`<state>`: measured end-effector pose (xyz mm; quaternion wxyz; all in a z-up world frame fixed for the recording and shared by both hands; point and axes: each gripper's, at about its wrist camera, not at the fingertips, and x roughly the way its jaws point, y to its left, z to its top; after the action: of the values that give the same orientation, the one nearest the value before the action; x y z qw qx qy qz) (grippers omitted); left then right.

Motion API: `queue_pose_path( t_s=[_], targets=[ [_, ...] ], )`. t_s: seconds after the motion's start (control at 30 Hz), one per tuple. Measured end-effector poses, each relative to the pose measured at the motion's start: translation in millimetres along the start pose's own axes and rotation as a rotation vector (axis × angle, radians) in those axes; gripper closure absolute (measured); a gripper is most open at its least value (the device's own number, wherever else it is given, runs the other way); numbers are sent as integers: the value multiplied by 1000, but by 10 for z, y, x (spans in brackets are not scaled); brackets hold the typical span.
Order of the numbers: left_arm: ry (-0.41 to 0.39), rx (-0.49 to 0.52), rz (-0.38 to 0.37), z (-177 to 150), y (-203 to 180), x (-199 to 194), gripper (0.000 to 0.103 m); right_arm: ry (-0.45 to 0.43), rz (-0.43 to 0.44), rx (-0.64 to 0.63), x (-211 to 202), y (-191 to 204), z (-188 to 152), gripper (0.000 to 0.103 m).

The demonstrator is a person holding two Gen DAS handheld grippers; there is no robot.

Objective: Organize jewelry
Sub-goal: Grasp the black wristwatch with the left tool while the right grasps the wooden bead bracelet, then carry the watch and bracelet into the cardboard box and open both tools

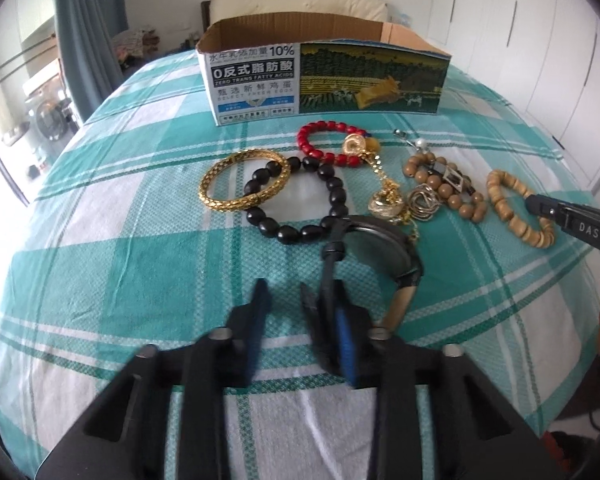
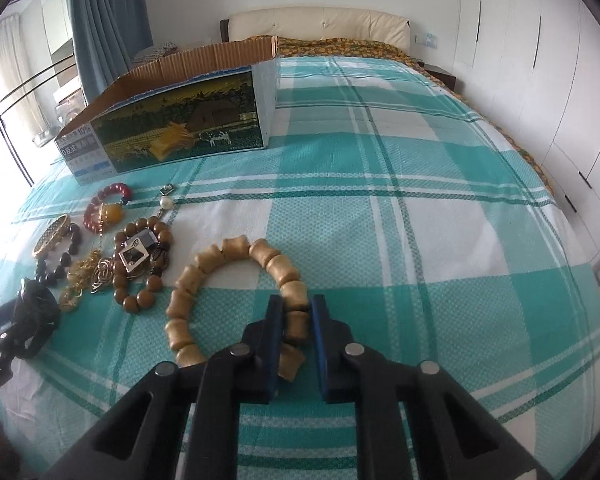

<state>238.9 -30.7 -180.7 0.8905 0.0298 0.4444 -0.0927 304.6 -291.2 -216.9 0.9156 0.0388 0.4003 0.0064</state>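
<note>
Teal-and-white checked bedsheet [image 1: 100, 240] fills the left wrist view, with the jewelry spread across it ahead of the left hand-held gripper [image 1: 286, 292]. Its jaws stand nearly closed, yet the left finger is clear of everything; a dark watch [image 1: 380, 248] lies against the right finger [image 1: 332, 304], its strap running past that finger's outer side, and whether the pads pinch it cannot be told. Beyond the fingertips sits a black bead bracelet [image 1: 300, 208] overlapped by a gold bangle [image 1: 244, 180] to its left. Farther ahead lies a red bead bracelet [image 1: 324, 144], and past it an open cardboard box [image 1: 324, 76]. Ahead and to the right are gold chain pieces [image 1: 388, 200], a brown bead bracelet [image 1: 444, 184] and a pale wooden bracelet [image 1: 516, 204], on which the right hand-held gripper [image 1: 534, 204] rests.

From the right wrist view, the right hand-held gripper [image 2: 296, 304] is closed down on the pale wooden bracelet [image 2: 228, 292], one bead wedged between the two blue-edged fingers, the rest of the loop lying on the sheet to the left and ahead. Farther left is the brown bead bracelet [image 2: 140, 264]; the box [image 2: 172, 120] stands ahead to the left.
</note>
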Motion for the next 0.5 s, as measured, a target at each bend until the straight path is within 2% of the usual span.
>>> queue_pose_path(
  t_s=[0.17, 0.5],
  targets=[
    [-2, -74, -68, -20, 108, -76, 95, -56, 49, 12, -346, 21, 0, 89],
    [-92, -128, -110, 182, 247, -579, 95, -165, 119, -23, -912, 191, 243, 89]
  ],
)
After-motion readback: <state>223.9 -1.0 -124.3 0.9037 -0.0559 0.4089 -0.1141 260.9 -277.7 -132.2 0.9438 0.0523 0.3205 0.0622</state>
